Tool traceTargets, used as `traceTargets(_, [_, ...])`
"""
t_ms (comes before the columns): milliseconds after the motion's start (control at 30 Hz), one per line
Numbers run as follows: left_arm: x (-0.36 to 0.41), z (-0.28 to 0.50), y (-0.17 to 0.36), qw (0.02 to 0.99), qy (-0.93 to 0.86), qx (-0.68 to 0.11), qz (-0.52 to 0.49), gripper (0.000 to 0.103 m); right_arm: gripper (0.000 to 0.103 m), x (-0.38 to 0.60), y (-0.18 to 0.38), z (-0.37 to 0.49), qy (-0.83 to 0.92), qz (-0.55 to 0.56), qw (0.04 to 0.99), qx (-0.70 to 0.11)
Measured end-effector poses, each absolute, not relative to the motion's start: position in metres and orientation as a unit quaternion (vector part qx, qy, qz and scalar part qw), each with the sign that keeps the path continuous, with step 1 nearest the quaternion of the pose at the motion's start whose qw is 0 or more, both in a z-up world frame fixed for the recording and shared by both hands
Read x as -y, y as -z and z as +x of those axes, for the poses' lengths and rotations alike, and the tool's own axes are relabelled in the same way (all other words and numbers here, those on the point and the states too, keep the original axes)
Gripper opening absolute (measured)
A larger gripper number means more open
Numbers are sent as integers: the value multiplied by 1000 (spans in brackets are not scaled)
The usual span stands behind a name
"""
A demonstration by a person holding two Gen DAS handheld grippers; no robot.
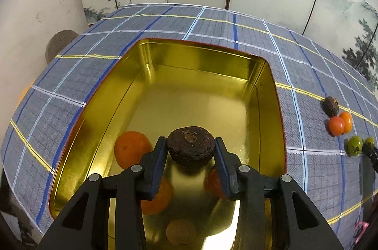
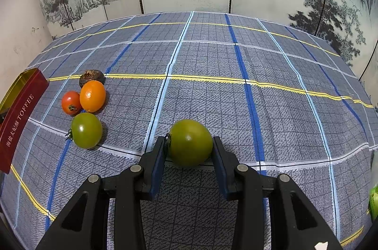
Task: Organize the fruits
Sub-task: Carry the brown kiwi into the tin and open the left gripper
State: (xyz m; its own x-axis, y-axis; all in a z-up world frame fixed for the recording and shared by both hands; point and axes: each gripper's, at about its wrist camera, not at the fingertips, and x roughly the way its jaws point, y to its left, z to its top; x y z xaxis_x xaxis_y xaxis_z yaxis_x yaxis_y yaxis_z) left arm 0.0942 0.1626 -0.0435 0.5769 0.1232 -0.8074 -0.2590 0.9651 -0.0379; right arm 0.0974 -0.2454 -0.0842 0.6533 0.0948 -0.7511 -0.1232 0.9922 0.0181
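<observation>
Plaid cloth (image 2: pixel 212 61); green tomato (image 2: pixel 190 142) stem-left, crosswise.

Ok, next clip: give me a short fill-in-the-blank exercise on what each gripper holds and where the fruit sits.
1. The left gripper is shut on a dark ____ fruit above the gold tin.
2. The right gripper is shut on a ____ tomato.
3. The loose orange fruit lies on the ____ tablecloth, touching a red tomato.
4. The word on the tin's red side reads ____.

Missing words: brown; green; checked; TOFFEE
</observation>
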Motion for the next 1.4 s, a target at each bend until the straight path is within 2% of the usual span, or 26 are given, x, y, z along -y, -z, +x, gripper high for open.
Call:
traceTargets(1267, [-165, 90, 38, 885, -105, -447, -73, 43, 38, 240, 85, 97, -57, -30, 908, -413])
traceTargets(1400, [-162, 83, 32, 890, -105, -439, -63, 46, 37, 241, 85, 97, -56, -30, 908, -413])
